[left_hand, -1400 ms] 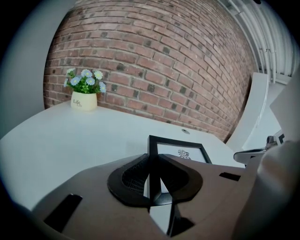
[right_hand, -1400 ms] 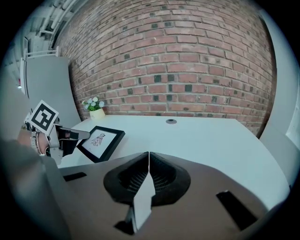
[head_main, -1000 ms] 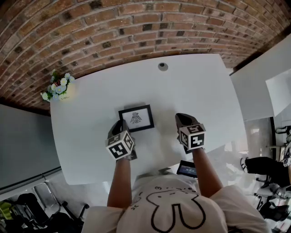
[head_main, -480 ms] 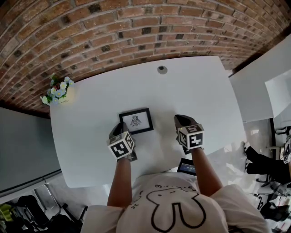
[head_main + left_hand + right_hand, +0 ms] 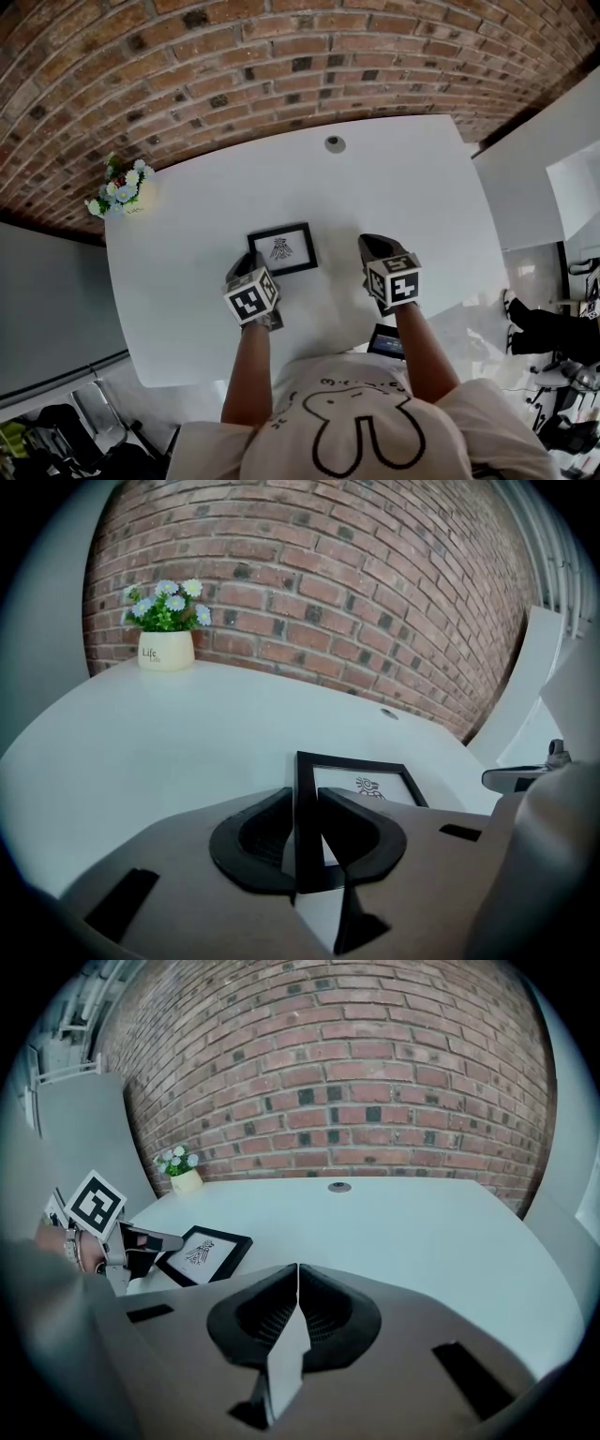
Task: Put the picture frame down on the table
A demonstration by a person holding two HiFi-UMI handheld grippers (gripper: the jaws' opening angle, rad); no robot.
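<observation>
A small black picture frame point(image 5: 283, 248) with a line drawing inside lies flat or nearly flat on the white table point(image 5: 412, 187), near its middle. My left gripper point(image 5: 247, 267) is shut on the picture frame's left edge. In the left gripper view that black edge point(image 5: 306, 789) runs straight between the jaws, and the rest of the frame point(image 5: 361, 785) stretches ahead to the right. My right gripper point(image 5: 375, 249) hovers to the right of the frame, apart from it. Its jaws point(image 5: 298, 1271) are shut with nothing between them. The right gripper view shows the frame point(image 5: 202, 1252) at lower left.
A cream pot of blue and white flowers point(image 5: 122, 187) stands at the table's far left corner. A round grommet point(image 5: 335, 143) sits near the far edge by the brick wall. A dark tablet point(image 5: 386, 344) shows at the near edge. Another white table point(image 5: 539, 169) stands to the right.
Almost nothing has moved. The head view has shifted slightly, while both grippers and the frame keep the same places on the table.
</observation>
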